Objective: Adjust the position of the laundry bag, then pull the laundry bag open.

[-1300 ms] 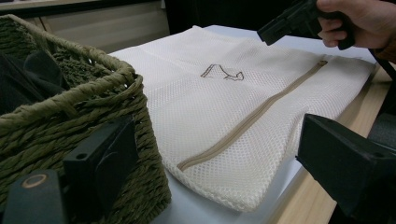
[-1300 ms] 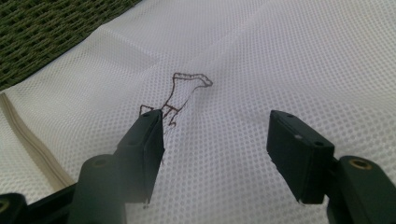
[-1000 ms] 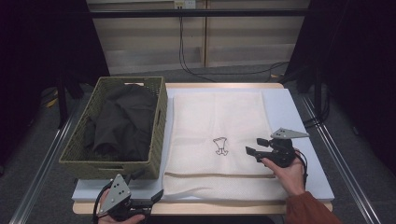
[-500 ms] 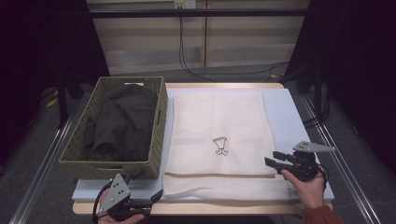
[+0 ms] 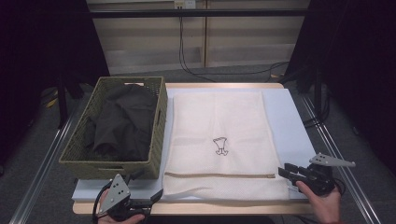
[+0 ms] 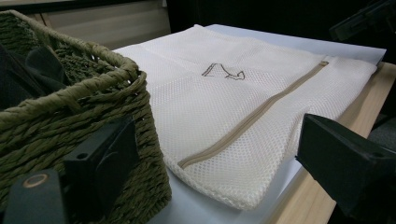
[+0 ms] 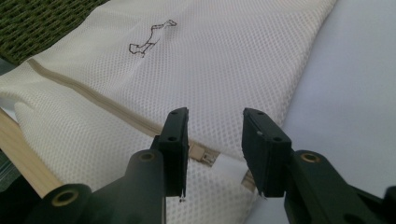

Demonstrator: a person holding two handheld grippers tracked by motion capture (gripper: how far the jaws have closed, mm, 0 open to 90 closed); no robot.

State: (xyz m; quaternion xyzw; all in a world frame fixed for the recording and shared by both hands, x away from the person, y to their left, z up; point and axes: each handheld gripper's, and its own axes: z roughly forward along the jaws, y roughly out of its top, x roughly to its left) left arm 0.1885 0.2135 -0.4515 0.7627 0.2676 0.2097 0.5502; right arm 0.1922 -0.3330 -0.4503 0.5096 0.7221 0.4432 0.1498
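The basket [image 5: 112,163] wall hides how the dark clothes [image 5: 119,123] lie below.

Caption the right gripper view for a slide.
Right gripper, fingers parted, poised over the tan zipper's pull end on the cream mesh laundry bag.

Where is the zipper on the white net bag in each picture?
High view: the zipper runs level across the near end of the mesh bag, right of the basket.
Left gripper view: the zipper slants from lower left to upper right, past the basket's corner.
Right gripper view: the zipper slants from upper left down to a spot between the right gripper jaws.
Shared landmark: the dark drawing stitched on the bag.
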